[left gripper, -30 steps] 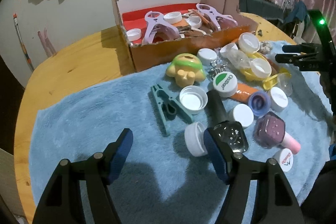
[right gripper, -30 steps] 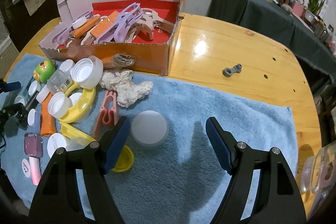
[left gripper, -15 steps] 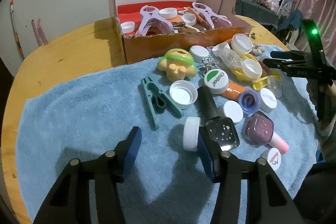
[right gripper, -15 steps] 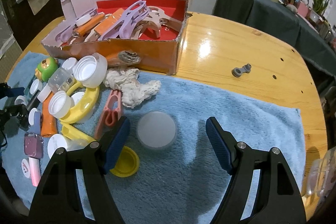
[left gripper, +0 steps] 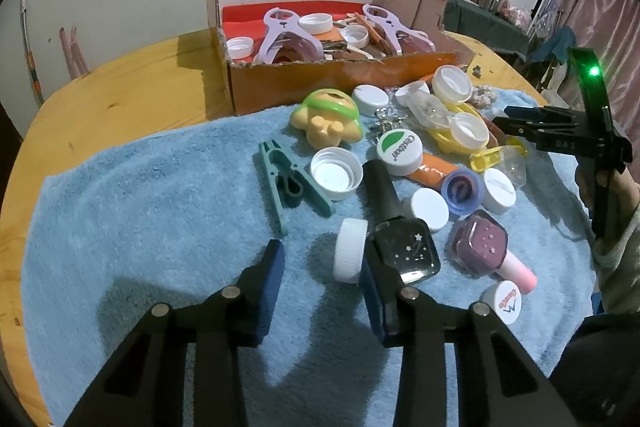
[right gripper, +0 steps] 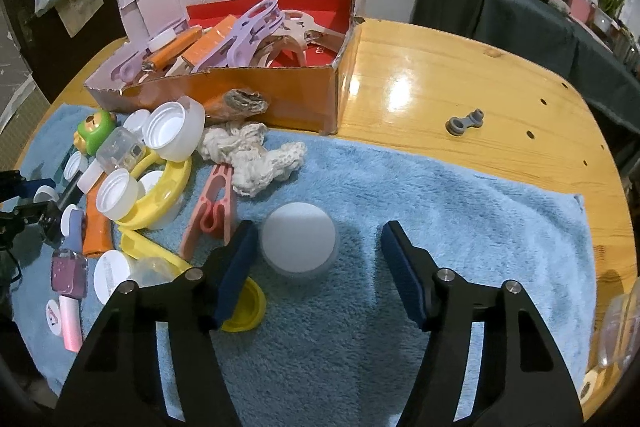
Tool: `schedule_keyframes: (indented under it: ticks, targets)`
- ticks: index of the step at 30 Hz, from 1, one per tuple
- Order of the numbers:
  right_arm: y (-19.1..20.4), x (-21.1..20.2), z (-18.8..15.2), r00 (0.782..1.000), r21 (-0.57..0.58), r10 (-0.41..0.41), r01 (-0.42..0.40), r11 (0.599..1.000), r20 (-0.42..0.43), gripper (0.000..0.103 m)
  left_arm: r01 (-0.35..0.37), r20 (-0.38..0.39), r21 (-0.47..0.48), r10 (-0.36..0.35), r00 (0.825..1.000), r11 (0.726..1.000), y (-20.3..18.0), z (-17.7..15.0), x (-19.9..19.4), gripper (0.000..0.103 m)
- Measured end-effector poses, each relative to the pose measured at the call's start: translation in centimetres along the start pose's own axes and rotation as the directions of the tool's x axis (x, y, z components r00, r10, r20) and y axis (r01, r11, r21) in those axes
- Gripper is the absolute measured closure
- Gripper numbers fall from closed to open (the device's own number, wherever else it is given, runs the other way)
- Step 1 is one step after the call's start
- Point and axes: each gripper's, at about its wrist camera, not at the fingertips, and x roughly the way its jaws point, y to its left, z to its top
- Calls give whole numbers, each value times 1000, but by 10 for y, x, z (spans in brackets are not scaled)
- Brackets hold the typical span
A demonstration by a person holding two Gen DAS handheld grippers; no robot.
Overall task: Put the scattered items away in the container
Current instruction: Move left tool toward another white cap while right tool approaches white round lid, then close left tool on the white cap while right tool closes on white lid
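An orange cardboard box (left gripper: 340,83) (right gripper: 280,99) holding purple clips and caps stands at the back of a blue towel (left gripper: 140,227) (right gripper: 440,207). Caps, bottles and clips lie scattered on the towel. My left gripper (left gripper: 322,259) is open, low over the towel. A white cap on edge (left gripper: 350,251) lies between its fingers, against the right one, and a black nail-polish bottle (left gripper: 400,239) lies just beyond that finger. My right gripper (right gripper: 316,239) is open around a round frosted lid (right gripper: 298,239), which sits nearer the left finger.
A green clothespin (left gripper: 288,183), a yellow-green toy (left gripper: 328,119), a purple nail-polish bottle (left gripper: 486,247) and several white caps lie ahead of the left gripper. A pink clip (right gripper: 212,211), a yellow lid (right gripper: 244,307) and a knitted cloth (right gripper: 252,155) lie near the right gripper. A grey part (right gripper: 464,121) lies on the wooden table.
My left gripper has narrowed and moved forward, so the white cap now lies between its fingers. My right gripper has crept forward toward the frosted lid.
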Motion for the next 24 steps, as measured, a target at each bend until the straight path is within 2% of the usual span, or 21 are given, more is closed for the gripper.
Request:
schedule_keyframes:
  ticks: [3, 8, 15, 24]
  targets:
    - [2, 0, 0, 1000, -10, -6, 6, 1000, 8, 50, 8, 1, -11, -8, 1000, 1000, 1, -1, -1, 65]
    - [9, 0, -1, 1000, -40, -9, 9, 999, 21, 64, 23, 6, -19, -22, 1000, 1000, 0, -1, -3, 73]
    - [12, -1, -3, 999, -59, -22, 24, 998, 34, 64, 43, 11, -36, -42, 999, 998, 0, -1, -3, 89]
    - [12, -7, -4, 997, -56, -32, 36, 998, 65, 64, 56, 37, -65, -54, 998, 996, 3, -1, -7, 91]
